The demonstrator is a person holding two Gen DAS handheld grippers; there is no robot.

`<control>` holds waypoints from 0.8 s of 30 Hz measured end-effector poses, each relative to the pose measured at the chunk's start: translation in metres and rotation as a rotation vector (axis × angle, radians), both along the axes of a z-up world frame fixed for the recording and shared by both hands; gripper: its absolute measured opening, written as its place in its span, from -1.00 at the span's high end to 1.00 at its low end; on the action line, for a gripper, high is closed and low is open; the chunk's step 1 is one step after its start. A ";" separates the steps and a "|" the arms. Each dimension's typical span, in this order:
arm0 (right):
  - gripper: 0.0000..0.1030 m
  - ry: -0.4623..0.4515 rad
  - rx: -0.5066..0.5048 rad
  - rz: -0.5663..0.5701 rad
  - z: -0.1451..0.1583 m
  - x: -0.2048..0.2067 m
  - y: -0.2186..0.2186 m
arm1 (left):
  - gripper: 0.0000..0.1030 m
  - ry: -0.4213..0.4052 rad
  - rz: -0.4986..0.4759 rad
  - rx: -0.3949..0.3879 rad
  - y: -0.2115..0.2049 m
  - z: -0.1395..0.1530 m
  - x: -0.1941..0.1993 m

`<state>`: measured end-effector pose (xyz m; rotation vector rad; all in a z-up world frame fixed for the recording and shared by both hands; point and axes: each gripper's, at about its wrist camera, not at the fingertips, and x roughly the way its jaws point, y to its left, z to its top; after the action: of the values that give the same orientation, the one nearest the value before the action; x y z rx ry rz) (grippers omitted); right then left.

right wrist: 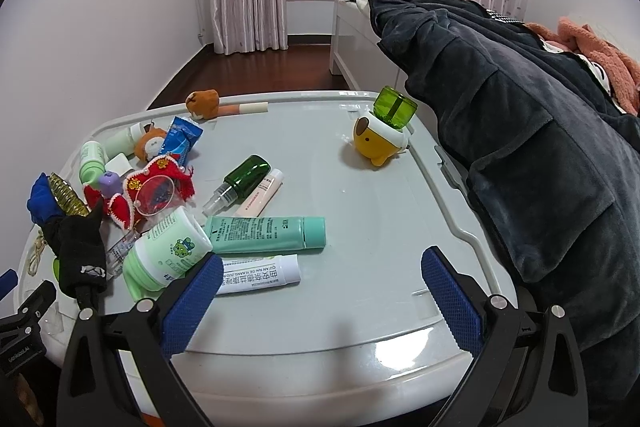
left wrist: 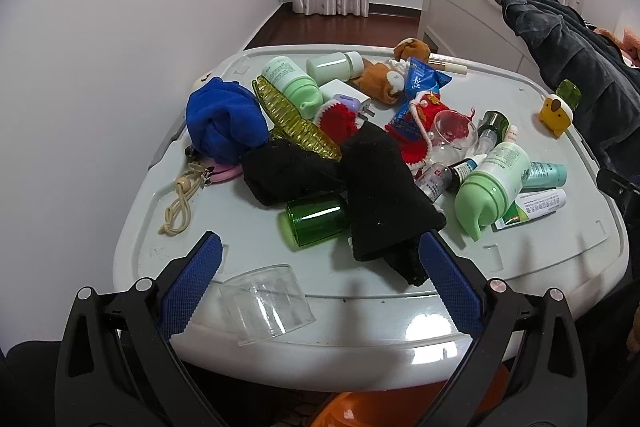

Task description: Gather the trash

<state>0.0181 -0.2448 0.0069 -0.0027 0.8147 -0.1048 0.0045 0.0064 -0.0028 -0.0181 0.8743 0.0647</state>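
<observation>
The clutter to be collected lies heaped on a pale grey lid-like table top [left wrist: 168, 195]: soft cloth pieces mixed with plastic bottles, tubes and cups. In the left wrist view there are two black cloth pieces [left wrist: 384, 187], one blue cloth bundle [left wrist: 224, 119], one gold ribbed hair clip [left wrist: 296, 125], one green cup on its side [left wrist: 316, 221], one clear cup on its side [left wrist: 266, 301], red knitted items [left wrist: 416, 131] whose number I cannot tell, one blue snack packet [left wrist: 420, 83] and one beige cord [left wrist: 180, 203]. The left gripper [left wrist: 320, 267] has its blue-padded fingers spread wide with nothing between them; the clear cup lies just inside its left finger, the black cloth's near end touches or nearly touches its right finger, and the green cup sits just ahead between the two. In the right wrist view the right gripper [right wrist: 322, 279] is likewise spread wide and empty. A white tube [right wrist: 260, 277] lies just ahead of its left finger, with a teal tube [right wrist: 266, 235] beyond that and a pale green bottle [right wrist: 168, 255] to the left of the finger. One dark green spray bottle [right wrist: 242, 183] and one small pink-white tube [right wrist: 260, 197] lie farther ahead, and a yellow toy with a green cap [right wrist: 378, 141] stands well ahead, apart from the heap.
</observation>
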 end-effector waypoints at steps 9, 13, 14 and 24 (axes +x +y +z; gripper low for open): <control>-0.90 -0.002 0.004 -0.005 0.001 0.000 -0.002 | -0.87 0.002 -0.001 0.000 0.000 0.000 0.000; -0.90 -0.004 0.005 -0.009 0.001 0.000 -0.002 | -0.87 0.004 -0.004 0.002 0.000 0.000 0.000; -0.90 -0.004 0.004 -0.009 0.002 0.000 -0.002 | -0.87 0.004 -0.006 0.002 -0.001 0.000 0.001; -0.90 -0.003 0.005 -0.009 0.002 0.000 -0.001 | -0.87 -0.003 -0.009 0.006 -0.003 0.000 0.000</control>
<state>0.0177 -0.2462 0.0087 0.0053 0.8120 -0.1110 0.0043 0.0033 -0.0028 -0.0087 0.8708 0.0584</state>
